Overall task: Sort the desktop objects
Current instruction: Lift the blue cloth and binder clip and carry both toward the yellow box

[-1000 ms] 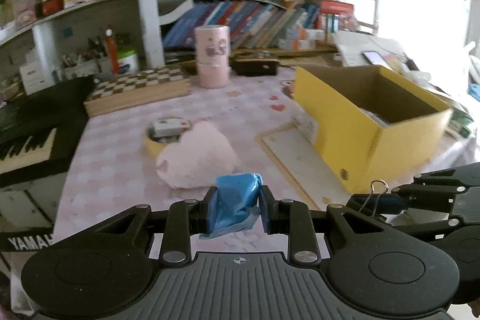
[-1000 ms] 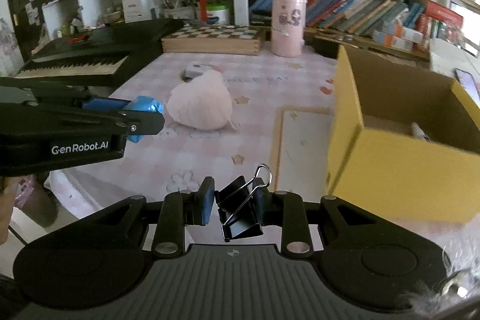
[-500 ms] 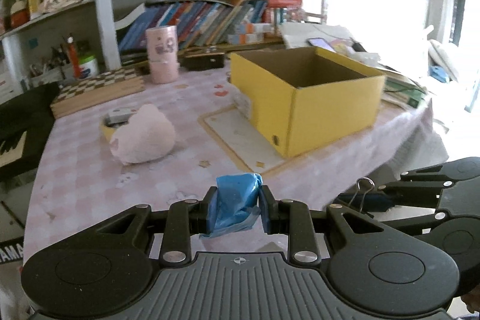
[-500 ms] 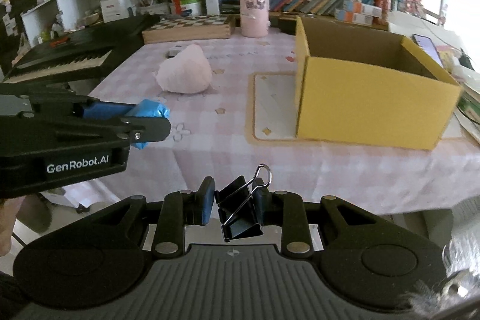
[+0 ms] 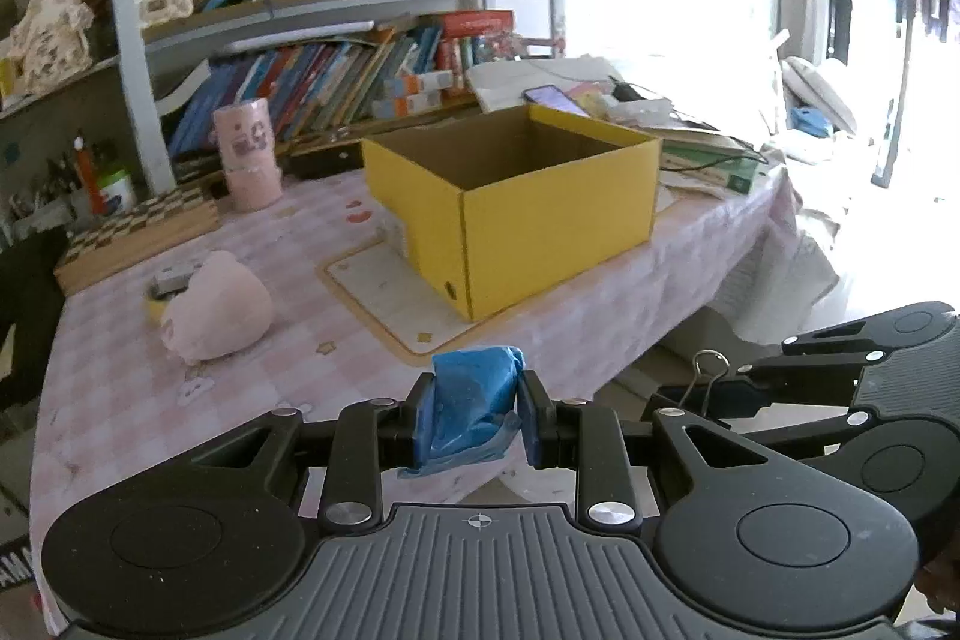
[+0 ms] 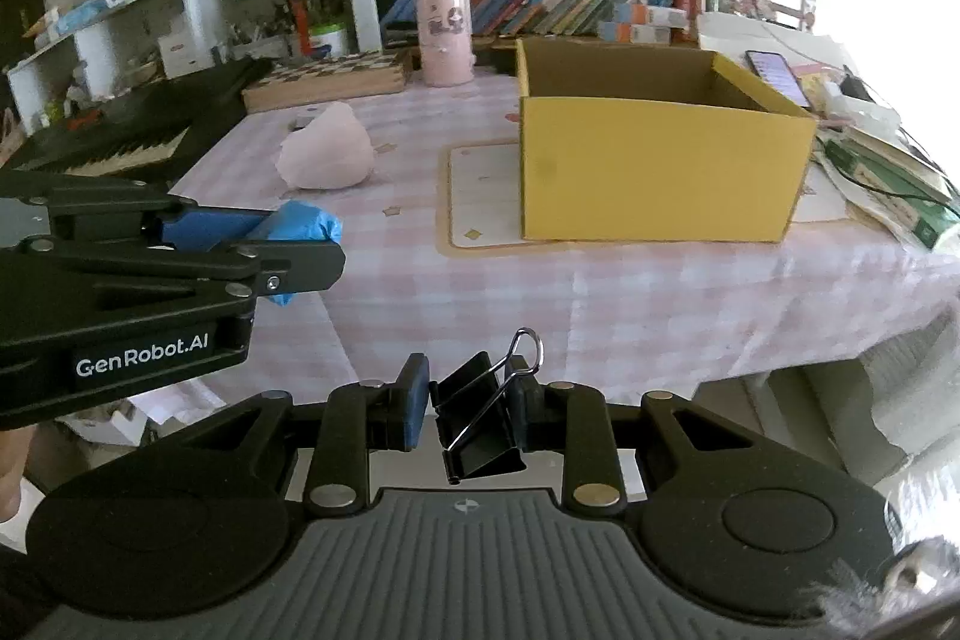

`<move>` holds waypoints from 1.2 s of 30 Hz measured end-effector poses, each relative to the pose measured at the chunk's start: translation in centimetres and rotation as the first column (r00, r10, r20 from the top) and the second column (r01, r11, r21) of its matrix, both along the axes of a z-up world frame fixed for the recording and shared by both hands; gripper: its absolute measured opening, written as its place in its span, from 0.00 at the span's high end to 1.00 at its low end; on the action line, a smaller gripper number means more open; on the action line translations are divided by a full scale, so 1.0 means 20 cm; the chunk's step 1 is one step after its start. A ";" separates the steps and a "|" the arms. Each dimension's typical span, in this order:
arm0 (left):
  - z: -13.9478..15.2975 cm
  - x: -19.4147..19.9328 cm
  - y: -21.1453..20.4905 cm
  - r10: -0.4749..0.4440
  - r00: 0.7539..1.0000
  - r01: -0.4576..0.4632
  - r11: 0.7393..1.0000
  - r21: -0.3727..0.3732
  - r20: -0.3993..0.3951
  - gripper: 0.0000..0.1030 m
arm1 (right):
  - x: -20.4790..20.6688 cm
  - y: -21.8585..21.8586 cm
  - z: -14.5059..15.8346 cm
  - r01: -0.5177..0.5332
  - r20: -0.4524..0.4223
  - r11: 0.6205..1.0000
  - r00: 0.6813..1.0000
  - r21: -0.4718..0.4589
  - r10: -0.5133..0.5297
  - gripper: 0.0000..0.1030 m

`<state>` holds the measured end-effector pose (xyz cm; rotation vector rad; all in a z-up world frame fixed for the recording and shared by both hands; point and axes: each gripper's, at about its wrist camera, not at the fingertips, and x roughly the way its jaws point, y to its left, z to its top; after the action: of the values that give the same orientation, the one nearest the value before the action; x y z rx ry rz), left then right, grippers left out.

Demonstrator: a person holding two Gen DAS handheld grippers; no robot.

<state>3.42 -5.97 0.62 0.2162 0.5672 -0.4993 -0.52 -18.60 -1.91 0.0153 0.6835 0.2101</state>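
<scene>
My left gripper [image 5: 474,409] is shut on a crumpled blue bag [image 5: 471,403]; it also shows in the right wrist view [image 6: 300,226]. My right gripper [image 6: 471,415] is shut on a black binder clip [image 6: 480,418], whose wire handle shows in the left wrist view [image 5: 708,370]. Both grippers hang off the table's near edge, side by side. An open yellow box [image 5: 510,208] stands on the pink checked table [image 5: 120,400]; it also shows in the right wrist view [image 6: 654,160]. A pink plush [image 5: 216,307] lies left of it.
A tape roll [image 5: 162,292] lies behind the plush. A pink cup [image 5: 249,160], a chessboard box [image 5: 138,232], a keyboard [image 6: 120,136] and bookshelves stand at the back. A phone [image 6: 774,70] and papers lie right of the box.
Both grippers have pulled back from the table, out past its near edge, still holding the blue bag and the binder clip. The box and plush look farther away.
</scene>
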 end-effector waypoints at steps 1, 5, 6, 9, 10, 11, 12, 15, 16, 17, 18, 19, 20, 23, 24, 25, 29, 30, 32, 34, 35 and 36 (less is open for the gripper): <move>0.00 -0.01 -0.01 -0.005 1.000 0.005 1.000 0.000 0.002 0.74 | -0.01 0.00 0.00 0.007 0.002 1.000 1.000 0.000 -0.007 0.75; 0.00 -0.03 -0.04 -0.033 0.999 0.033 0.999 -0.007 0.003 0.74 | -0.06 -0.05 0.00 0.050 0.003 0.999 0.999 0.004 -0.050 0.75; 0.00 -0.03 -0.05 -0.041 0.999 0.041 0.999 -0.008 0.002 0.74 | -0.08 -0.05 0.00 0.062 0.003 0.998 0.998 0.004 -0.062 0.75; 0.00 -0.04 -0.07 -0.074 0.997 0.074 0.997 -0.008 0.003 0.74 | -0.11 -0.08 0.00 0.095 0.005 0.995 0.995 0.005 -0.095 0.75; 0.00 -0.05 -0.08 -0.087 0.996 0.087 0.996 -0.008 0.005 0.74 | -0.13 -0.08 0.00 0.105 0.005 0.994 0.994 0.005 -0.105 0.75; 0.00 -0.05 -0.09 -0.102 0.995 0.102 0.995 -0.007 0.007 0.74 | -0.14 -0.09 0.00 0.116 0.006 0.993 0.993 0.004 -0.116 0.75; 0.00 -0.06 -0.10 -0.114 0.993 0.114 0.993 -0.006 0.008 0.74 | -0.15 -0.09 0.00 0.127 0.007 0.992 0.992 0.004 -0.127 0.75; 0.00 -0.07 -0.11 -0.143 0.990 0.143 0.990 -0.003 0.016 0.74 | -0.17 -0.11 0.00 0.158 0.009 0.987 0.987 0.006 -0.158 0.75; 0.00 -0.08 -0.12 -0.151 0.988 0.151 0.989 -0.002 0.021 0.74 | -0.17 -0.12 0.00 0.165 0.008 0.986 0.986 0.008 -0.165 0.75; 0.01 -0.07 -0.12 -0.154 0.988 0.154 0.988 -0.002 0.026 0.74 | -0.17 -0.12 0.00 0.170 0.007 0.985 0.985 0.010 -0.170 0.75; 0.01 -0.08 -0.12 -0.156 0.987 0.156 0.988 -0.002 0.031 0.74 | -0.17 -0.12 0.00 0.174 0.006 0.985 0.985 0.012 -0.174 0.75; 0.01 -0.08 -0.11 -0.157 0.987 0.157 0.988 -0.002 0.034 0.74 | -0.17 -0.12 0.00 0.176 0.005 0.984 0.984 0.012 -0.176 0.75; 0.01 -0.07 -0.11 -0.158 0.987 0.159 0.987 -0.002 0.037 0.74 | -0.16 -0.12 0.00 0.176 0.004 0.984 0.984 0.013 -0.176 0.75; 0.02 -0.07 -0.10 -0.165 0.985 0.166 0.986 -0.003 0.049 0.74 | -0.15 -0.12 0.00 0.170 0.001 0.985 0.985 0.014 -0.170 0.75; 0.02 -0.06 -0.10 -0.167 0.985 0.167 0.986 -0.002 0.052 0.74 | -0.14 -0.11 0.01 0.167 0.000 0.986 0.986 0.014 -0.167 0.75; 0.02 -0.06 -0.10 -0.169 0.984 0.169 0.986 -0.001 0.056 0.74 | -0.12 -0.11 0.01 0.163 -0.001 0.987 0.987 0.014 -0.163 0.75; 0.02 -0.02 -0.09 -0.168 0.984 0.168 0.986 -0.002 0.064 0.74 | -0.06 -0.09 0.01 0.141 -0.006 0.990 0.990 0.006 -0.141 0.75; 0.02 -0.01 -0.09 -0.166 0.984 0.167 0.986 -0.003 0.063 0.74 | -0.04 -0.09 0.01 0.135 -0.008 0.991 0.991 0.004 -0.135 0.75; 0.02 0.02 -0.10 -0.163 0.985 0.163 0.987 -0.007 0.061 0.74 | -0.01 -0.09 0.01 0.127 -0.013 0.992 0.992 -0.001 -0.127 0.75; 0.02 0.04 -0.10 -0.158 0.986 0.159 0.987 -0.011 0.059 0.74 | 0.02 -0.09 0.01 0.122 -0.019 0.992 0.992 -0.004 -0.122 0.75; 0.02 0.06 -0.10 -0.157 0.986 0.159 0.987 -0.013 0.060 0.74 | 0.04 -0.09 0.01 0.122 -0.021 0.993 0.992 -0.005 -0.122 0.75; 0.02 0.07 -0.11 -0.157 0.986 0.159 0.987 -0.016 0.062 0.74 | 0.06 -0.10 0.01 0.123 -0.022 0.992 0.992 -0.006 -0.123 0.75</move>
<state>4.83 -8.09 1.10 0.2573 0.4876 -0.6500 0.63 -20.56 -1.64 0.0549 0.7034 0.0900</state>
